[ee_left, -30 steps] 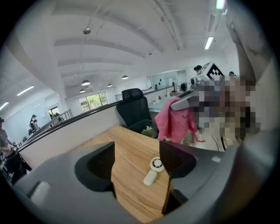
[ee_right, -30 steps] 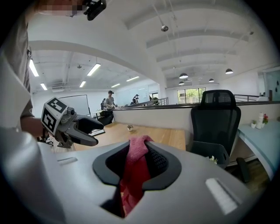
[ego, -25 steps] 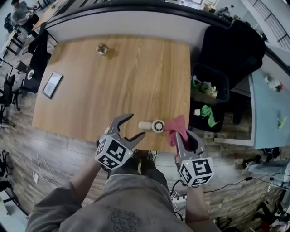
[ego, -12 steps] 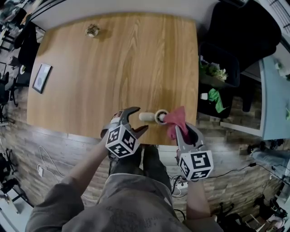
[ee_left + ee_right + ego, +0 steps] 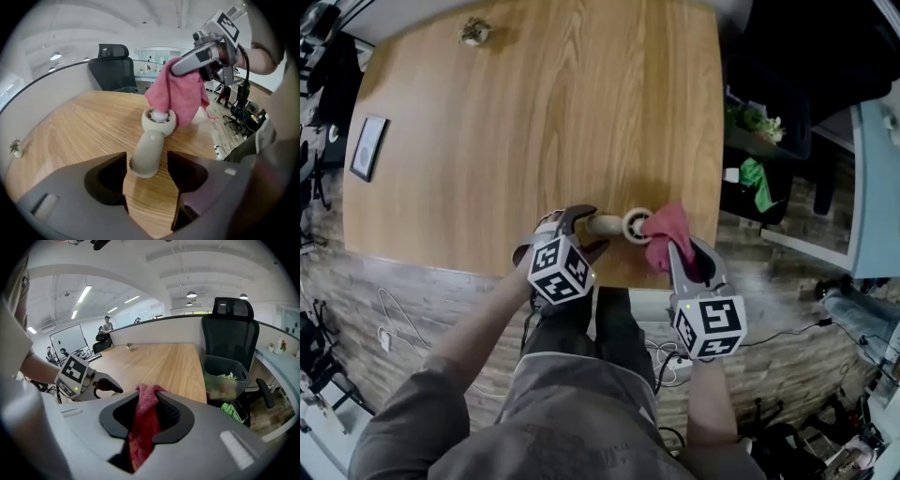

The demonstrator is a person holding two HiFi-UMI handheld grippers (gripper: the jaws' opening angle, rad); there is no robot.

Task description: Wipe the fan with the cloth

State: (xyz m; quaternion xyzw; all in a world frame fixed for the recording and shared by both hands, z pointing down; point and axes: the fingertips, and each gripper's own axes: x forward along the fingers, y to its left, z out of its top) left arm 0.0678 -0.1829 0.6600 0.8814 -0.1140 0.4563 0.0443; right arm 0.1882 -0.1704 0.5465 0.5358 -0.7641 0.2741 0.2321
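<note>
We see a wooden table (image 5: pixel 534 112) on plank flooring (image 5: pixel 422 300), a black office chair (image 5: pixel 230 329) behind a grey bin (image 5: pixel 212 361), and strip lights (image 5: pixel 85 294) overhead.

No word, number or brand can be read anywhere. The cube (image 5: pixel 558 270) on the left gripper (image 5: pixel 584 231) and the cube (image 5: pixel 710 325) on the right gripper (image 5: pixel 680 251) carry only black-and-white square markers, without letters or digits. The frame (image 5: pixel 364 147) on the table (image 5: pixel 534 112) is too small to tell if it holds any print
</note>
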